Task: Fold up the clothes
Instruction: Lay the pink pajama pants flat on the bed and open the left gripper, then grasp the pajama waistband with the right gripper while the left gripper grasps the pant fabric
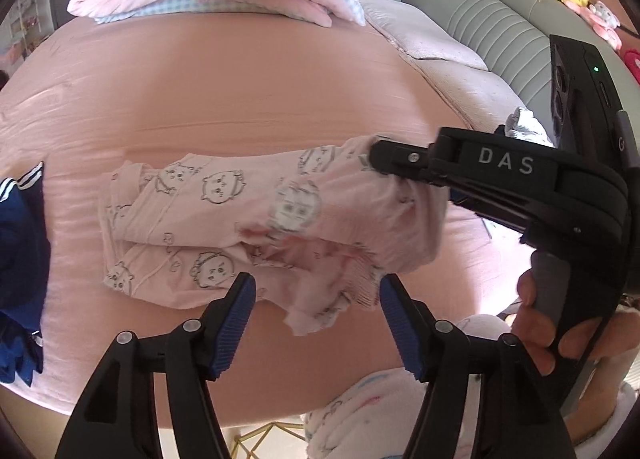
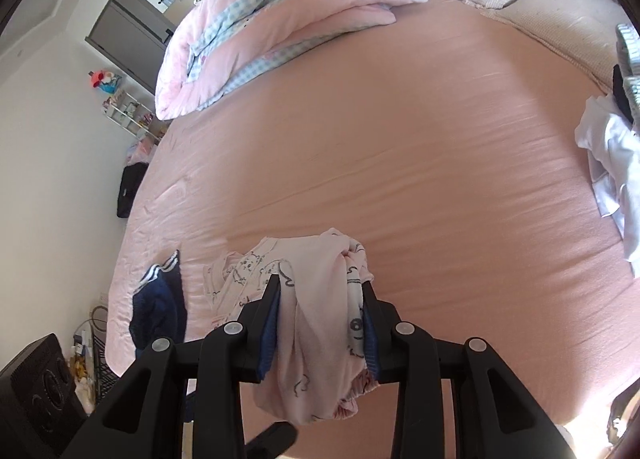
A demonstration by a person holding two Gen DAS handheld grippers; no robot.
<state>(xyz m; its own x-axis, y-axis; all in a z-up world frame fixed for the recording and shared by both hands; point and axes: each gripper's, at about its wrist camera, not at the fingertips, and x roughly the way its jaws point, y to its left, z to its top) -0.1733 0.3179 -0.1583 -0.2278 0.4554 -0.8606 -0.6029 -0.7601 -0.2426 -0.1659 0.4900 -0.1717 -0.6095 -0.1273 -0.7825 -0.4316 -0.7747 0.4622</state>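
Now, far left, a navy striped garment [image 1: 20,259] lies on the pink bed [image 1: 240,99]; the left gripper [image 1: 316,299] hangs with jaws spread, nothing pinched, over the pink printed pyjamas [image 1: 208,219], whose right end the right gripper [image 2: 320,299] clamps, bunched.

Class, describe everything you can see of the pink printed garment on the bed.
The pink garment is soft, thin fabric printed with grey cartoon faces, with a gathered elastic edge. It lies partly folded on the pink bedsheet, beside a navy striped garment. One end is bunched between the right gripper's pads and lifted. The left gripper hovers open over its near edge, apparently not pressing it.
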